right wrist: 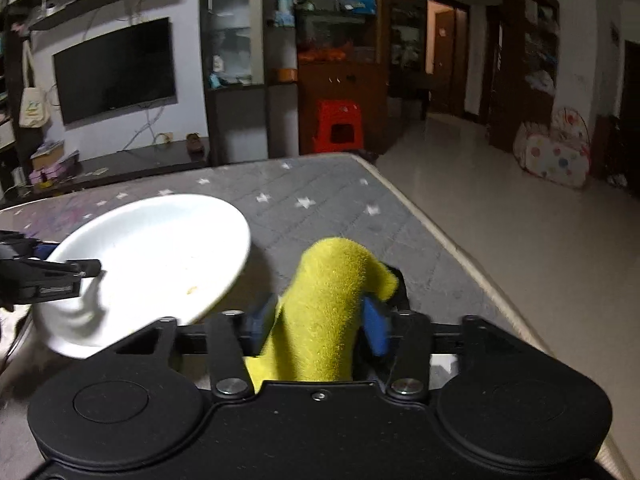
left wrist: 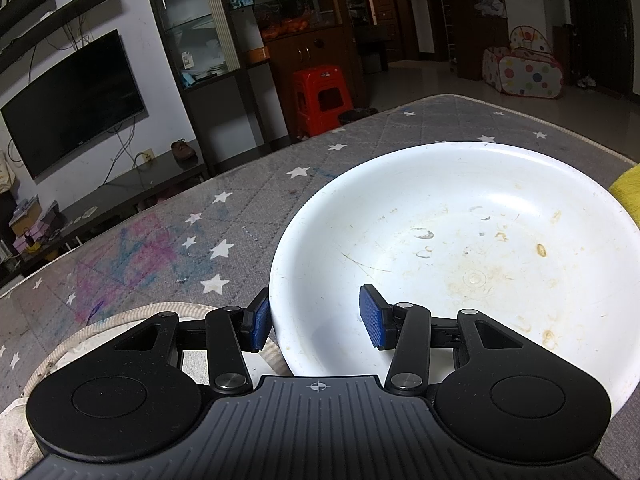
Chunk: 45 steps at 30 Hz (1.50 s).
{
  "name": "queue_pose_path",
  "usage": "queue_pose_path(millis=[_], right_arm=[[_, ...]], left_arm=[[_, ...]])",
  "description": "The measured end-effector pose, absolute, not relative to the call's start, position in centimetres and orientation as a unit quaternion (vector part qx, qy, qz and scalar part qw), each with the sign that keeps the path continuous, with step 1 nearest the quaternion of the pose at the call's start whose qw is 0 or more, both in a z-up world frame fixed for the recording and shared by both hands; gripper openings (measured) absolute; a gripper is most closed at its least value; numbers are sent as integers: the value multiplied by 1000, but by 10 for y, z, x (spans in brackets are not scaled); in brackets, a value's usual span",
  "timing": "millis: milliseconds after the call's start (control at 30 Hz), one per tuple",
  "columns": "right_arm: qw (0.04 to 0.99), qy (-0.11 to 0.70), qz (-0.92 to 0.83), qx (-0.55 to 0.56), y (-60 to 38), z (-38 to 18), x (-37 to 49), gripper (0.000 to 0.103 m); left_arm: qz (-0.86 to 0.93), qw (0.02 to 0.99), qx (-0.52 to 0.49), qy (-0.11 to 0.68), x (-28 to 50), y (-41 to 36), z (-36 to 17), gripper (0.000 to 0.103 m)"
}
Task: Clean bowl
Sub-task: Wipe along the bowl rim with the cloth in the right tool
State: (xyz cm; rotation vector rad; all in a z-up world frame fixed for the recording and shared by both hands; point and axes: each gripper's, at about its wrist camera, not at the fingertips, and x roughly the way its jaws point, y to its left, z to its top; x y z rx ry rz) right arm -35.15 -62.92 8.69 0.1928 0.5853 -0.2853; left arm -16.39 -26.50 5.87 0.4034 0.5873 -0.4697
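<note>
Left wrist view, nearest first: the left hand-held gripper (left wrist: 316, 316) straddles the near rim of the white bowl (left wrist: 460, 248), one blue pad outside the wall and touching it or nearly so, the other inside the basin and clear of the wall, so its jaws stand apart and clamp nothing. The bowl sits on a grey quilted mattress (left wrist: 248, 200) printed with white stars and smeared with pink and blue scribble (left wrist: 140, 256). Brown and yellowish stains speckle the inside of the bowl, thickest toward its right half. A pale corded edge (left wrist: 100, 320) lies on the mattress just left of the gripper. At the right border, a corner of yellow cloth (left wrist: 626, 192) shows beside the bowl. In the right wrist view, the right hand-held gripper (right wrist: 316, 320) is clenched on that yellow cloth (right wrist: 324, 312), which stands up between the blue pads and folds over at the top. It is just right of the bowl (right wrist: 160, 248), whose far edge looks raised; the left gripper's arm (right wrist: 48, 272) reaches over its left rim. Beyond the mattress stand a red stool (left wrist: 320, 98), a dark wall-mounted television (left wrist: 76, 100), glass-fronted shelves (left wrist: 192, 20) and, farther off on the pale floor, a spotted play tent (left wrist: 524, 68).
</note>
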Motion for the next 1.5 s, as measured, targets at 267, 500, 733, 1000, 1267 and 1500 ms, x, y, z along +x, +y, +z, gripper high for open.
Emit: queue_pose_path(millis=[267, 500, 733, 1000, 1267, 1500], right_arm=[[925, 280, -85, 244, -660, 76, -332, 18], [902, 257, -50, 344, -682, 77, -312, 17], [882, 258, -31, 393, -700, 74, -284, 16], [887, 288, -16, 361, -694, 86, -245, 16], [896, 302, -15, 326, -675, 93, -220, 16], [906, 301, -16, 297, -658, 99, -208, 16]], left_arm=[[-228, 910, 197, 283, -162, -267, 58, 48], [-229, 910, 196, 283, -160, -267, 58, 48], [-228, 911, 199, 281, -160, -266, 59, 48], [-229, 911, 198, 281, -161, -268, 58, 48], [-229, 911, 197, 282, -160, -266, 59, 48], [-229, 911, 196, 282, -160, -266, 58, 48]])
